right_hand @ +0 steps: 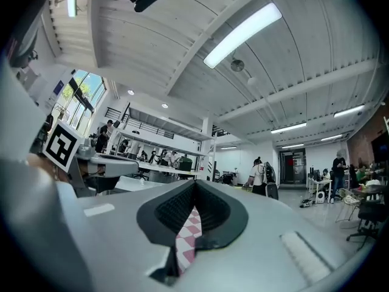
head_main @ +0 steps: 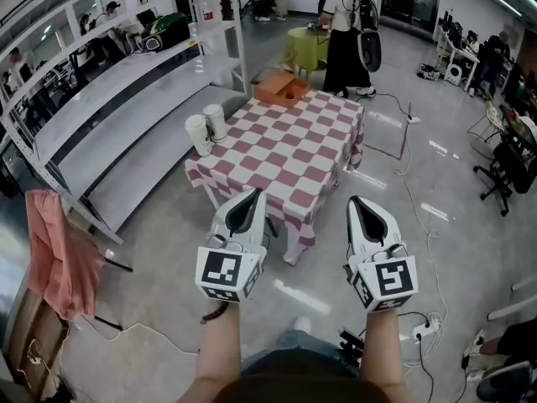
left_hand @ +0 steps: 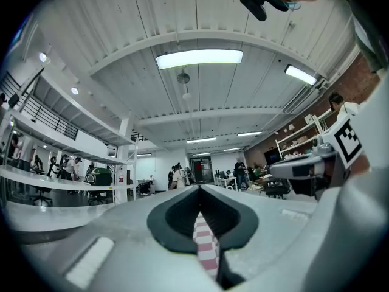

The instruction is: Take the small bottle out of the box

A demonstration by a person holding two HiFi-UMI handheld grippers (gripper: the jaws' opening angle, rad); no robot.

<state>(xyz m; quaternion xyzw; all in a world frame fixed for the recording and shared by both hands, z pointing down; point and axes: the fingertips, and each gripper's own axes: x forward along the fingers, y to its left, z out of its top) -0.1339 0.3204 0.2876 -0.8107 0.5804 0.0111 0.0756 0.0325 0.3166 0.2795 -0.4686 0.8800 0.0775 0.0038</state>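
Orange walls marked the box [head_main: 281, 88] at the far end of the checked table [head_main: 294, 159]. A reddish speck [head_main: 291, 96] inside it (too small to call the bottle for certain) was all that showed of its contents. The left gripper [head_main: 255, 195] and right gripper [head_main: 355, 201] hung short of the table's near edge, well apart from the box, both clenched on nothing. By that showing the task had not begun: approach, reach, grasp and lift-out were all left.

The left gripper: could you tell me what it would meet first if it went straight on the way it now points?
Most likely the near edge of the checked tablecloth; nothing shows between it and the left gripper, though depth is unclear.
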